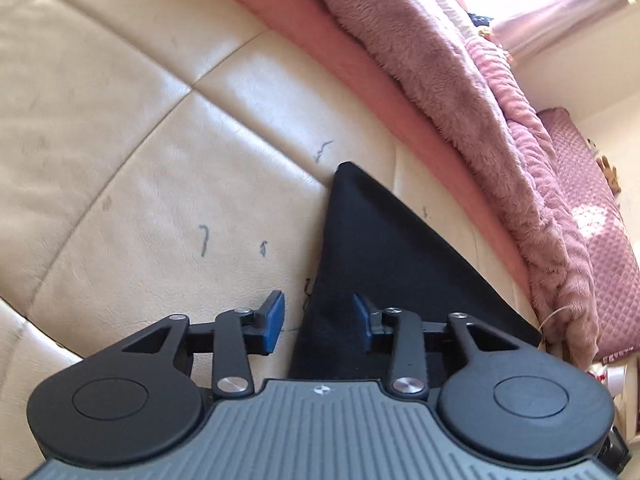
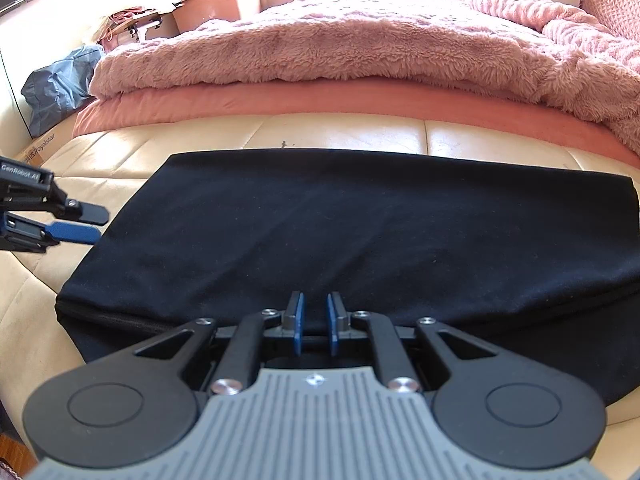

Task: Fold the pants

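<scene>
So the black pants [image 2: 344, 232] are lying folded into a flat rectangle on the cream leather bench [image 2: 344, 132], along its front edge. Left gripper [image 1: 318, 322] sits at their left end, jaws wide apart, holding nothing. Right gripper [image 2: 315, 320] is over the near hem, pads slightly apart, not gripping anything. Fuzzy pink blanket [image 2: 340, 44] is piled up behind the bench.

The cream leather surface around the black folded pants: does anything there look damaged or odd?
Yes. The cream leather surface bears small dark pen-like scribbles left of the black folded pants, which themselves lie flat and neat.
</scene>
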